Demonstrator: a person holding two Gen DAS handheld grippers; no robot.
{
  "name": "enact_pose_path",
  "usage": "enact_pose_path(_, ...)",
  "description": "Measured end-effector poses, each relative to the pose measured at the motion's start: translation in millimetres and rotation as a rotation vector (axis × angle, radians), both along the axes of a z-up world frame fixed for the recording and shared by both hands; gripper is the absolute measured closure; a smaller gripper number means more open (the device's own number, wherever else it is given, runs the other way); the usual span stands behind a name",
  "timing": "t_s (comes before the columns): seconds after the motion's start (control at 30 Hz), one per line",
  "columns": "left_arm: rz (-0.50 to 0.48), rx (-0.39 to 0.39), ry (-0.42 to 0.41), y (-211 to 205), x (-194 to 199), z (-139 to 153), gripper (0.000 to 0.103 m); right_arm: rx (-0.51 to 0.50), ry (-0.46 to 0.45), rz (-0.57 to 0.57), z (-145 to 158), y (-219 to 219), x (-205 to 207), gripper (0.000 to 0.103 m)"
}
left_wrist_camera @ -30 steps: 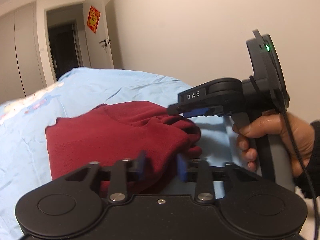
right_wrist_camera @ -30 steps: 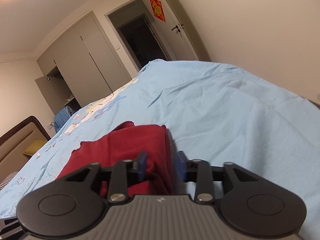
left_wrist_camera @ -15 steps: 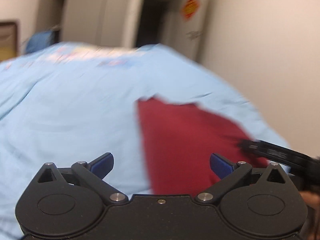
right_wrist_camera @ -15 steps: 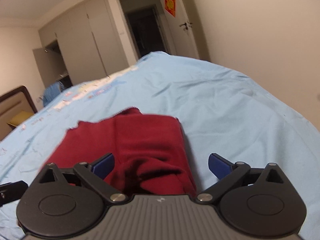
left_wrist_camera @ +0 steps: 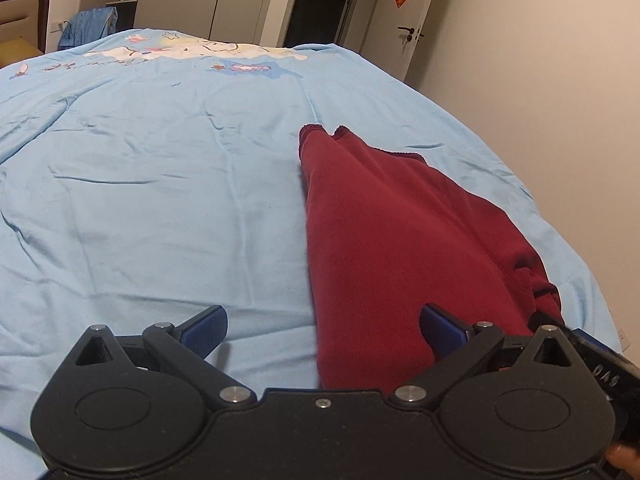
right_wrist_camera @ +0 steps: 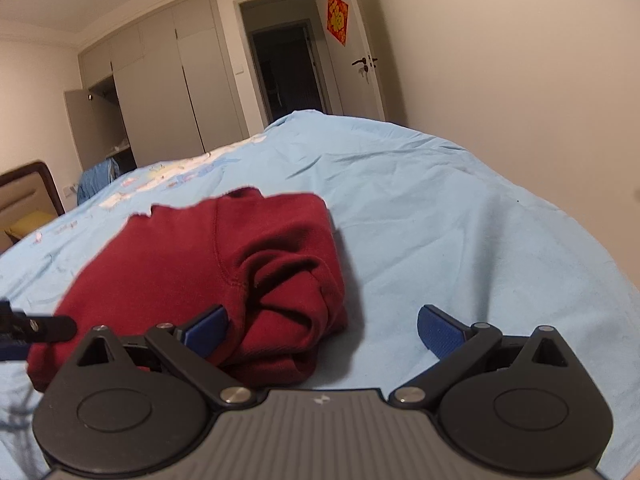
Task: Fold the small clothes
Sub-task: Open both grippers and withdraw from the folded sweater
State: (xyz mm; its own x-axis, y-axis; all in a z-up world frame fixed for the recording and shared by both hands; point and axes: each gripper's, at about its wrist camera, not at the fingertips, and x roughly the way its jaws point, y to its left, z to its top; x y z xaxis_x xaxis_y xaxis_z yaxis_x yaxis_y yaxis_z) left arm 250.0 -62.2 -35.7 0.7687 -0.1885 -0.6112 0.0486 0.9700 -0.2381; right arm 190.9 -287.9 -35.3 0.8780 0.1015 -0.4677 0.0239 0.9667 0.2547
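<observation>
A dark red garment point(left_wrist_camera: 392, 240) lies folded on the light blue bedsheet point(left_wrist_camera: 160, 184); in the right wrist view the garment point(right_wrist_camera: 208, 264) shows a bunched, rumpled near end. My left gripper point(left_wrist_camera: 322, 330) is open, its blue pads spread wide, with the garment's near left edge between them and nothing held. My right gripper point(right_wrist_camera: 322, 330) is open too, hovering over the garment's near right corner, left pad above the cloth. The right gripper's tip point(left_wrist_camera: 592, 354) shows at the lower right of the left wrist view, and the left gripper's tip point(right_wrist_camera: 36, 326) at the left edge of the right wrist view.
The bed point(right_wrist_camera: 460, 216) runs away toward a dark doorway point(right_wrist_camera: 288, 72) and closed wardrobe doors point(right_wrist_camera: 192, 88). A plain wall point(left_wrist_camera: 540, 80) borders the bed's right side. A wooden headboard point(right_wrist_camera: 28, 188) and a blue cloth heap point(right_wrist_camera: 96, 178) are at far left.
Both grippers went from shut on the red garment to open, letting it drop onto the sheet. The left gripper swung round to face along the bed; the garment now lies flatter.
</observation>
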Motion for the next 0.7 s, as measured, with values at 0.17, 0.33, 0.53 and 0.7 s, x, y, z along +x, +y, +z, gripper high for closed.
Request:
enact_pose_path(0.17,0.006,-0.010,0.010,-0.4,1.9,-2.3,0.001,0.041,-0.038,-0.073,22.3,-10.0,18.0,0.000)
enact_pose_path(0.33,0.003,-0.002,0.010,-1.5,1.7,-1.0,0.001,0.033,0.125,-0.189,22.1,-25.7,66.9,0.000)
enact_pose_path(0.53,0.001,-0.001,0.009,-2.2,1.6,-1.3,0.001,-0.019,0.199,-0.104,13.0,-21.8,61.1,0.000)
enact_pose_path(0.7,-0.001,-0.010,0.012,-0.6,1.6,-2.7,0.001,-0.088,0.199,-0.037,12.4,-12.1,39.1,0.000)
